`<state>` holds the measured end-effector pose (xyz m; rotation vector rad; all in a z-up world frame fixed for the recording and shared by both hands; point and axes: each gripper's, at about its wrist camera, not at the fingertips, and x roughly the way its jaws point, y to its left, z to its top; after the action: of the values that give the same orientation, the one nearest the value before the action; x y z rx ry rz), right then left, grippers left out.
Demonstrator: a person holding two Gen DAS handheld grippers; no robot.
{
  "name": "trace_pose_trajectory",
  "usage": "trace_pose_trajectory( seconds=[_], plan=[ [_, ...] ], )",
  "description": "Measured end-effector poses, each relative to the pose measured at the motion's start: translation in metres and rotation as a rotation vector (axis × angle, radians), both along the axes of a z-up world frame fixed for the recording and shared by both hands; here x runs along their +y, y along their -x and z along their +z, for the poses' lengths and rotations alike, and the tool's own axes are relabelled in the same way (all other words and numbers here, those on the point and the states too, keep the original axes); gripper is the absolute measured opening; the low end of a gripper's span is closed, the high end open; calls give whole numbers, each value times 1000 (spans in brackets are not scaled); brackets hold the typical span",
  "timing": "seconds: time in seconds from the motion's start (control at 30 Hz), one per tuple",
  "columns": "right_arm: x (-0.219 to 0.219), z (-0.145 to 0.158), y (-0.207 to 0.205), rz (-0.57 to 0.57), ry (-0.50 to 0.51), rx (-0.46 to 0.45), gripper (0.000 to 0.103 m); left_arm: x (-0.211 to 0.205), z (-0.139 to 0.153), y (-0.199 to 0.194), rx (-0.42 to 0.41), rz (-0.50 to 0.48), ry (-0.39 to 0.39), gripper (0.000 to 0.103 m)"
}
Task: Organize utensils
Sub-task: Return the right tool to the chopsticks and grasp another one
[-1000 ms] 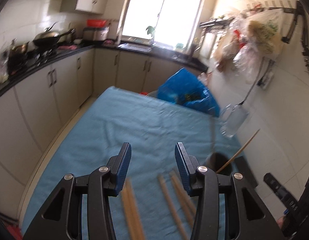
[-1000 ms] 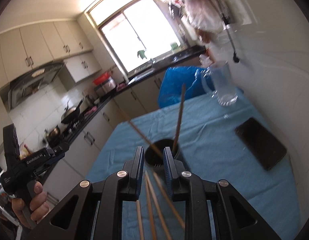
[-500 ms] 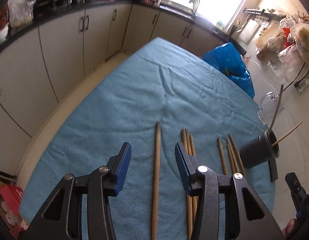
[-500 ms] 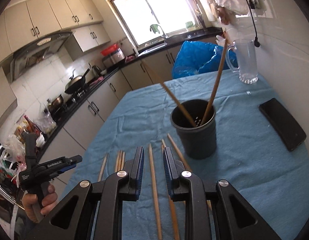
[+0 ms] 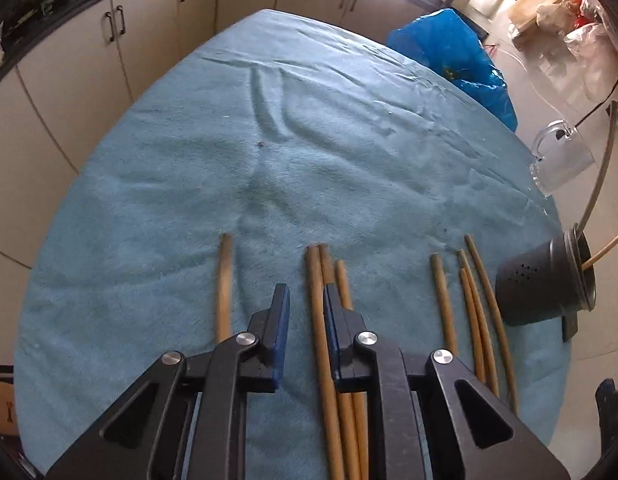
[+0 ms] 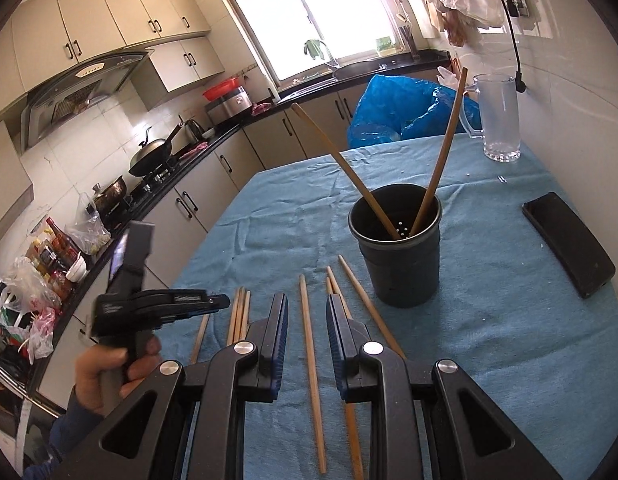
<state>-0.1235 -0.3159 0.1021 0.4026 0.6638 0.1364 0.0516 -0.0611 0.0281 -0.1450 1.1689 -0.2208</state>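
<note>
Eight loose chopsticks [image 5: 318, 308], two in holder [image 6: 401, 256]

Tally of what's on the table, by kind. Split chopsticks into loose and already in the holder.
Chopsticks on cloth: 8
Chopsticks in holder: 2
Holder: 1
Mug: 1
Phone: 1
Bag: 1, at the far edge
Total: 14
</note>
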Motion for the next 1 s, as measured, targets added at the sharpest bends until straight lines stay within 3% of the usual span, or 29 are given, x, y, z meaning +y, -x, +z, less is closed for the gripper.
trace_pose_trajectory(
  seconds=[0.1,0.67,1.0],
  plan=[
    [-1,-1,0,1,-1,-1,21,-4,-5,-7,-7,10,-46,16],
    [14,-6,-18,34,26,39,21,-4,-11,-18,-7,3,-117,9],
    [50,-18,-64,126,116,154,21,25,12,0,-69,23,21,8]
  ],
)
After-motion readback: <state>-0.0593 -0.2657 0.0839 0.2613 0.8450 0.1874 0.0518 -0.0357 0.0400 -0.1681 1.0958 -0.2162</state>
